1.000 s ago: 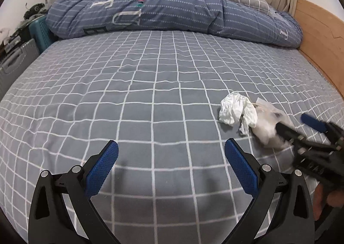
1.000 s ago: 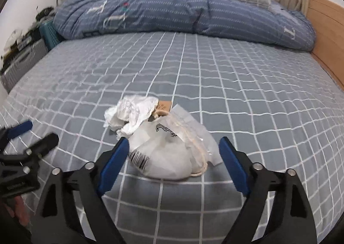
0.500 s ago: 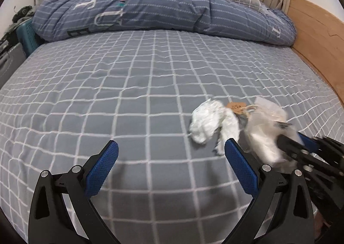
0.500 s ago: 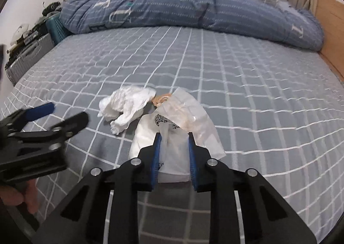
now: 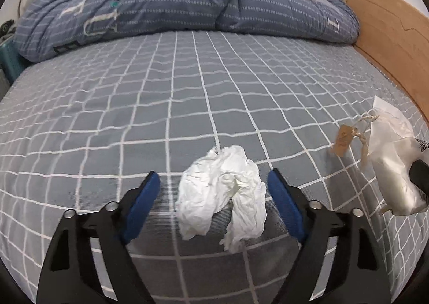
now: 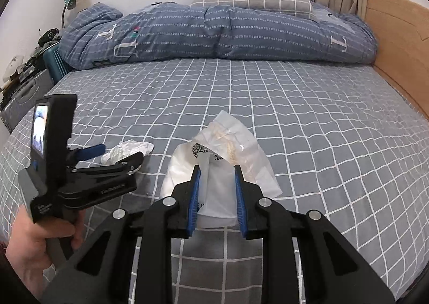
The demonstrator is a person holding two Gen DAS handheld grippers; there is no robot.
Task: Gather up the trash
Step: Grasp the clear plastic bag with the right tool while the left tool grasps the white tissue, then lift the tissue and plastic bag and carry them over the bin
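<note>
Left gripper: jaws released, just been narrowing, straddling the crumpled tissue on the bed; centre, then clench low. Beyond the tissue, right gripper grasps the plastic bag; lift it clear

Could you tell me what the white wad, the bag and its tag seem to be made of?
The wad looks like tissue or thin paper: matte, finely creased. The bag looks like thin plastic film: translucent, glossy, with black print. The tag looks like brown card, matte and flat, tied with what seems to be pale twine; its fibre is not clear.
</note>
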